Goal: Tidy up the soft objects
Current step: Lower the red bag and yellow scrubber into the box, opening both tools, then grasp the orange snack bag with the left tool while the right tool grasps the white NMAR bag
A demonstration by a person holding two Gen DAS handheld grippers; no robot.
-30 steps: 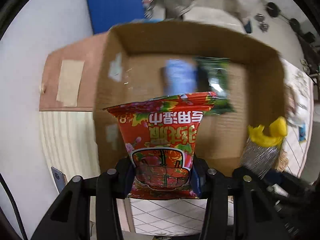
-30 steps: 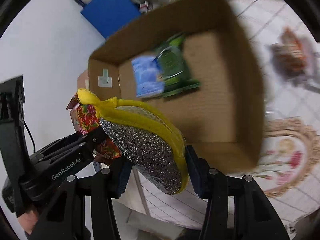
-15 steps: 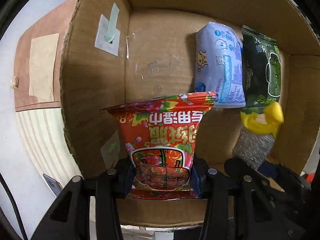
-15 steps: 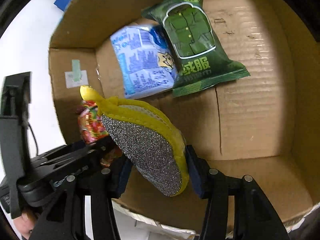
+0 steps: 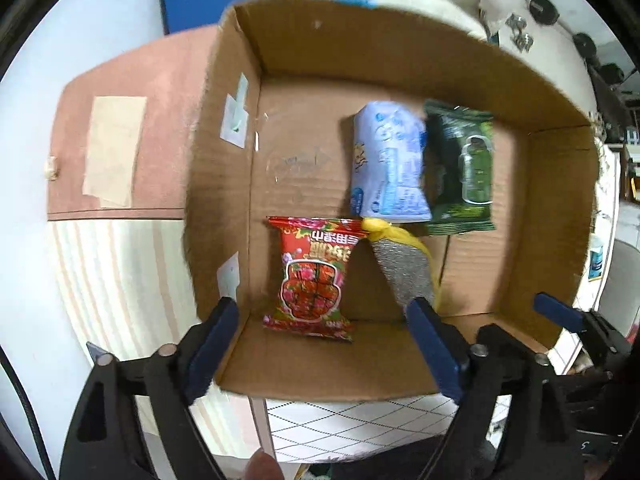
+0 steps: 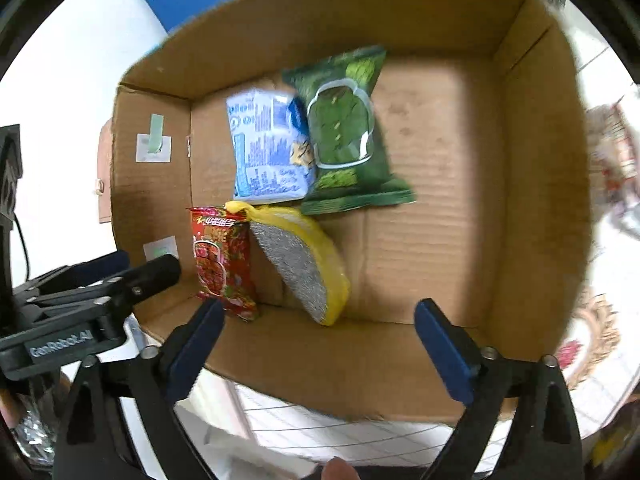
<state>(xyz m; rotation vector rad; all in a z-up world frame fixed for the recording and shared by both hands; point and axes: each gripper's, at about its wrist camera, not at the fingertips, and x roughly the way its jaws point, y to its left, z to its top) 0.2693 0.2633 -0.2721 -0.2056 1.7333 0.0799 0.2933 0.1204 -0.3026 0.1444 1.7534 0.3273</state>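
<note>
- Soft things sit together inside the big brown cardboard box (image 5: 400,52), so they are all kept in one place.
- The red crinkly packet with flowers on it (image 5: 312,276) lies on the box floor by the near left corner, close to the left wall.
- The yellow cloth pad with a sparkly silver face (image 6: 302,264) leans just beside the red packet, on its right, with its knotted yellow tip touching the packet's top edge.
- The pale blue soft pack (image 5: 386,168) and the dark green soft pack (image 5: 460,172) lie side by side and touching, farther in, toward the far wall.
- I think the four are kept to the left and middle so the right half of the box floor has room for more.
- The left tongs (image 5: 324,344) are spread wide and hold nothing. They hang over the near edge of the box, above the red packet.
- The right tongs (image 6: 320,340) are also spread wide and hold nothing. They hang over the near edge, above the yellow pad.
- Both tongs look done with these two things, so I think more soft things get fetched next.
- The box stands on a bench with a white checked cloth (image 5: 360,428).
</note>
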